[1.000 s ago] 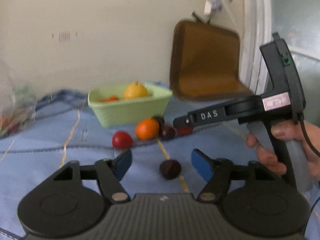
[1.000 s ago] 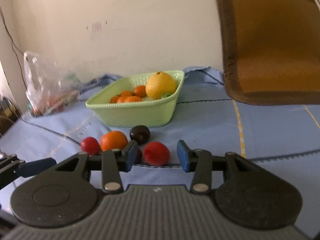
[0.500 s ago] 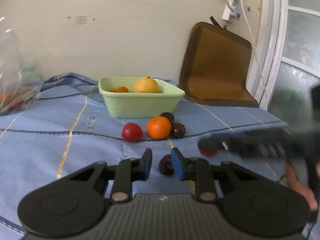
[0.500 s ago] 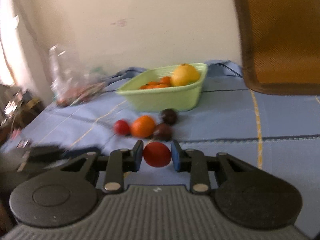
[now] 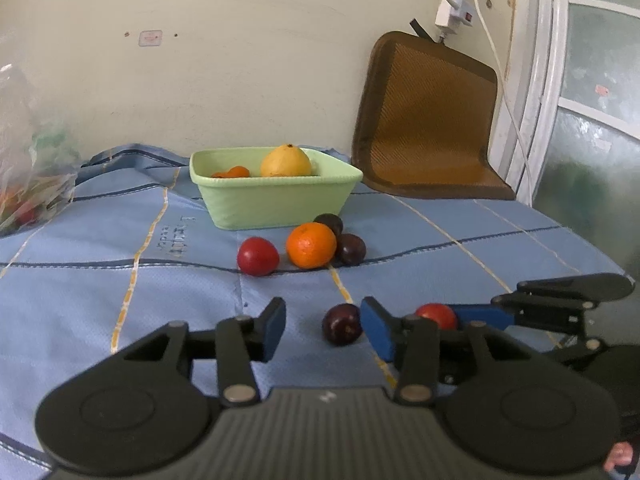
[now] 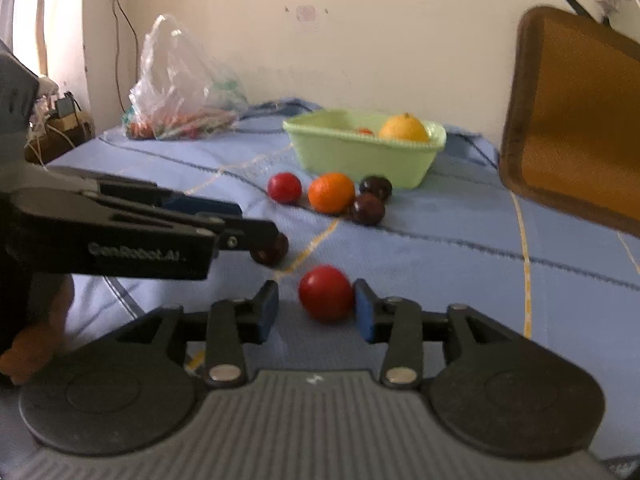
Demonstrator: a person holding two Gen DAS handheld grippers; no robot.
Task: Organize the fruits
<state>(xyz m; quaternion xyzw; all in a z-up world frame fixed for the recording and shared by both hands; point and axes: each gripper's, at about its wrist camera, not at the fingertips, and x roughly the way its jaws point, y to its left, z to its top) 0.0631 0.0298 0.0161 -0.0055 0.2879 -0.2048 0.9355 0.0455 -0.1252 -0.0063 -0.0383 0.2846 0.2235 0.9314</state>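
Blue cloth; left gripper opening around dark plum, right gripper opening around red fruit, neither gripped, basket far.

On the cloth lie two red fruits, one near the basket and one close in, three dark plums, and one orange. One green basket holds one large yellow fruit and at least two small orange ones, partly hidden. There is one plastic bag, one brown mat, and two grippers.
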